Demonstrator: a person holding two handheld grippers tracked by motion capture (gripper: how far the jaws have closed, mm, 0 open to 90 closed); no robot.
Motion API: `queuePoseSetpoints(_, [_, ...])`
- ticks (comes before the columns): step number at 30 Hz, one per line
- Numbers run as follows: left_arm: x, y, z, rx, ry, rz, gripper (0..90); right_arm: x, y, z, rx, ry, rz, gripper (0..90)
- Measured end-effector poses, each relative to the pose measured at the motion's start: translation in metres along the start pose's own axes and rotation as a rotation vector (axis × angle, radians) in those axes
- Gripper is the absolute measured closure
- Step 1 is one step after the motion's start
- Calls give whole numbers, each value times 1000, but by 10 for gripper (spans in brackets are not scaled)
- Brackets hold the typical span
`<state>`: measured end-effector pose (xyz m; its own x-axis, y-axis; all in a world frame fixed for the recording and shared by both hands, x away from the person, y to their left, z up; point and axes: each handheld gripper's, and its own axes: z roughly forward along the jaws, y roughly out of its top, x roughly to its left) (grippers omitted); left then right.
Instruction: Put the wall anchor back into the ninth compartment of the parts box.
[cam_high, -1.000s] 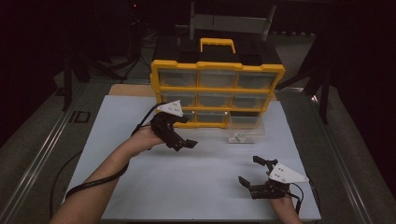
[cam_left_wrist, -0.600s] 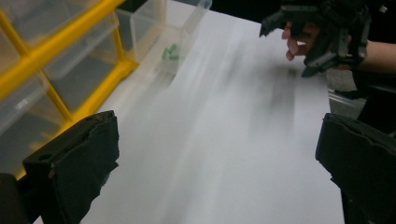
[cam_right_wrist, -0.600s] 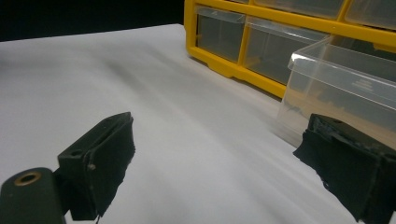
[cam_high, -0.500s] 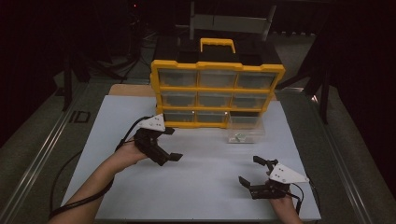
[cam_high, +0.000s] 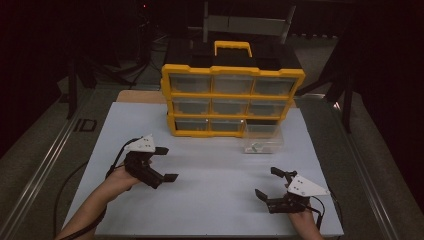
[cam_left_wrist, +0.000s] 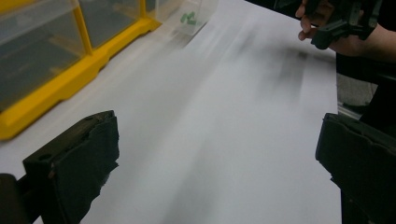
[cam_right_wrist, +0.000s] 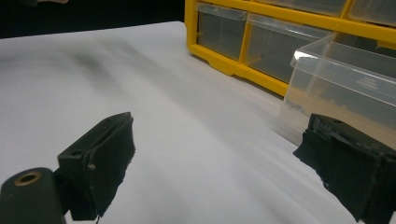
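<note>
From the high view, we hold the left tool (cam_high: 162, 163) and the right tool (cam_high: 270, 184) low over the white counter (cam_high: 215, 165), both spread wide and empty. Ahead of the right tool, well apart from it, a clear drawer (cam_high: 262, 139) stands pulled out, just before the yellow organizer (cam_high: 232, 100). Left of the counter we read "ID" on the floor.

Along the left tool (cam_left_wrist: 217, 154) we see wide jaws, the organizer (cam_left_wrist: 56, 88) to its left, the drawer (cam_left_wrist: 189, 16) with small green pieces far ahead, and the right hand (cam_left_wrist: 341, 28) beyond.

Along the right tool (cam_right_wrist: 219, 163) the jaws gape; the drawer (cam_right_wrist: 341, 88) sits near, ahead to its right, nothing between.
</note>
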<state>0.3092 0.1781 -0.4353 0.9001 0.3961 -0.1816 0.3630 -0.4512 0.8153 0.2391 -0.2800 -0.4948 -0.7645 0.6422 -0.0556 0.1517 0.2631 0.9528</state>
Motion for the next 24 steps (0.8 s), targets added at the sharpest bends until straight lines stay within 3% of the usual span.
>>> queuePoseSetpoints(15, [-3,-49,-9,-71,47,-62,2,1,0,1,6,0,-1,90])
queuePoseSetpoints(24, [-6,-76,-17,-142,120,-81,2,0,-1,1,10,1,0,90])
